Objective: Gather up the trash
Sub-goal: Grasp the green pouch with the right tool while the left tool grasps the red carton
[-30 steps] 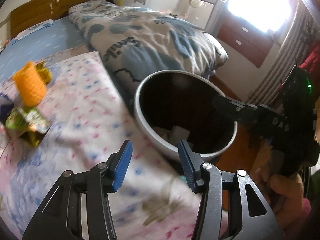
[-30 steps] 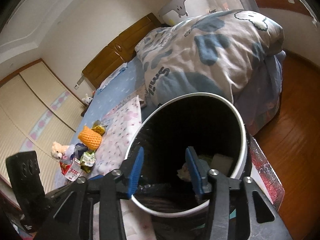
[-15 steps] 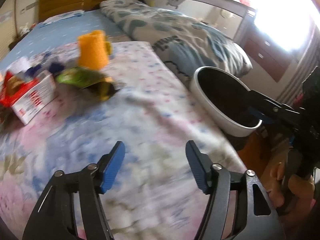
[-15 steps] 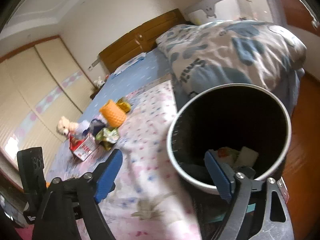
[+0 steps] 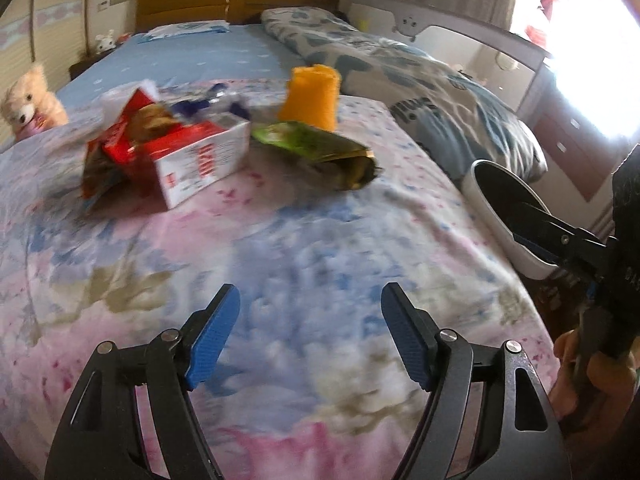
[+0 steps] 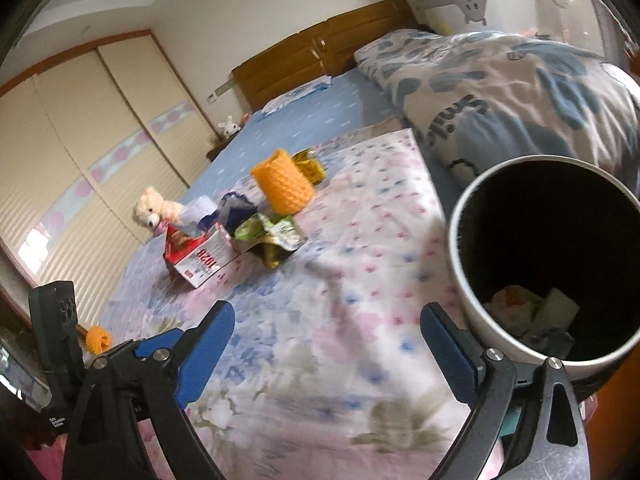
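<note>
Left wrist view: the left hand-held gripper (image 5: 310, 336) is seen with blue pads spread wide and still opening; nothing is held between them, only the floral bed cover (image 5: 280, 240) below.
Right wrist view: the right hand-held gripper (image 6: 326, 344) is likewise opening, jaws wide and empty, above the same cover.
Trash on bed: a red-and-white carton (image 5: 192, 156), a green wrapper (image 5: 320, 148) just beside it and an orange foam sleeve (image 5: 314, 94) behind are grouped well ahead of both grippers.
Bin: a white-rimmed trash bin (image 6: 460, 248) is placed at the bed's edge, with scraps (image 6: 532, 312) lying inside.
Background: a teddy bear (image 6: 154, 208) and a folded quilt (image 6: 520, 92) are seen.
</note>
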